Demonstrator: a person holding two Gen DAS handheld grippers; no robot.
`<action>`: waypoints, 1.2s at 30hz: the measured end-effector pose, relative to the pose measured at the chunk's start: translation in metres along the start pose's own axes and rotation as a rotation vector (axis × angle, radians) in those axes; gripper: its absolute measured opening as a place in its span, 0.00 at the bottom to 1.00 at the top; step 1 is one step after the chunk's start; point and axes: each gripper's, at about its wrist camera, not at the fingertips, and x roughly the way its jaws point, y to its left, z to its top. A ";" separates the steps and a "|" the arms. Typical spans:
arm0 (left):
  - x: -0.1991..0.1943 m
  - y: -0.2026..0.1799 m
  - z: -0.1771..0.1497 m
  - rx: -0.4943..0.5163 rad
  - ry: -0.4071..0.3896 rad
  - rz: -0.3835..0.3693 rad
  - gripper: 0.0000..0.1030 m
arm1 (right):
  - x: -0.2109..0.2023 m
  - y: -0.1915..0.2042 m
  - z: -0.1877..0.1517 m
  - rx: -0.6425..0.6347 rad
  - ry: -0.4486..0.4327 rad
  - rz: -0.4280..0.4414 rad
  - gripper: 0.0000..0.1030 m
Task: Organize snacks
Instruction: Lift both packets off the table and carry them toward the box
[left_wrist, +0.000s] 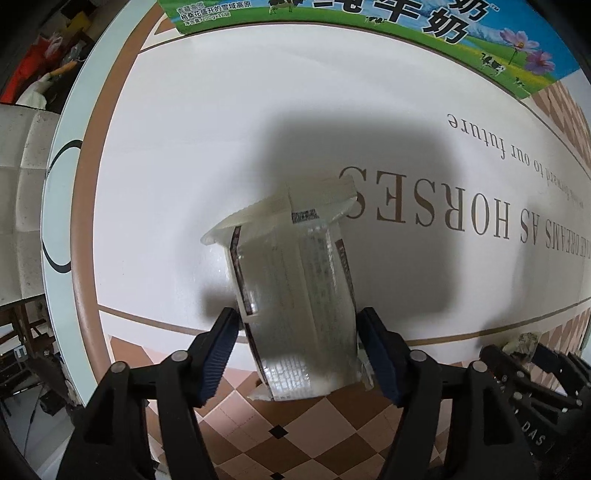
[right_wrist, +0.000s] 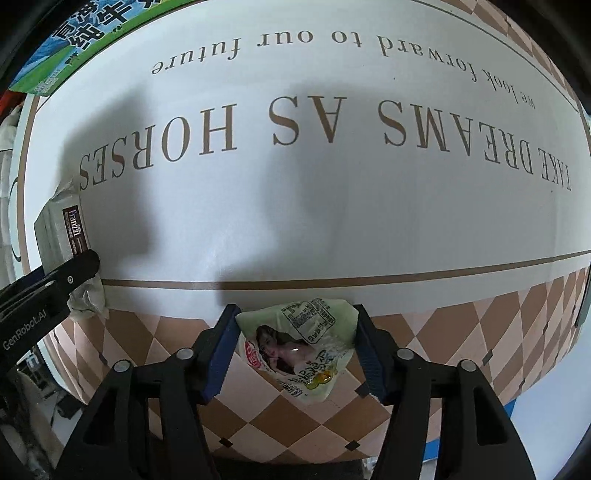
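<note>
Big white surface (right_wrist: 295, 221) with brown lettering and a checkered border. Green milk carton box (left_wrist: 369, 22) at its far edge. Left claw (left_wrist: 297, 339) points down with a clear-wrapped biscuit pack (left_wrist: 295, 280) between its jaws, pads at its sides; firm grip can't be told. Right claw (right_wrist: 295, 332) likewise brackets a small green snack packet (right_wrist: 299, 332) over the checkered border.

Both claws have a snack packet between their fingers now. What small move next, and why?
Probably carry both toward the milk carton box at the table's far edge, starting with the left claw: its silver wafer packet and the right claw's green snack pouch sit over the near checkered border, far from it.
</note>
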 end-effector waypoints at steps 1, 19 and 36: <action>0.001 0.000 0.002 -0.006 -0.001 -0.001 0.68 | 0.000 -0.001 0.001 0.016 0.008 0.004 0.67; -0.023 0.006 0.042 -0.049 -0.009 -0.006 0.57 | 0.002 -0.065 -0.018 0.248 0.030 0.141 0.73; -0.035 -0.006 0.056 -0.022 -0.010 -0.001 0.57 | 0.007 -0.058 -0.029 0.273 0.048 0.116 0.63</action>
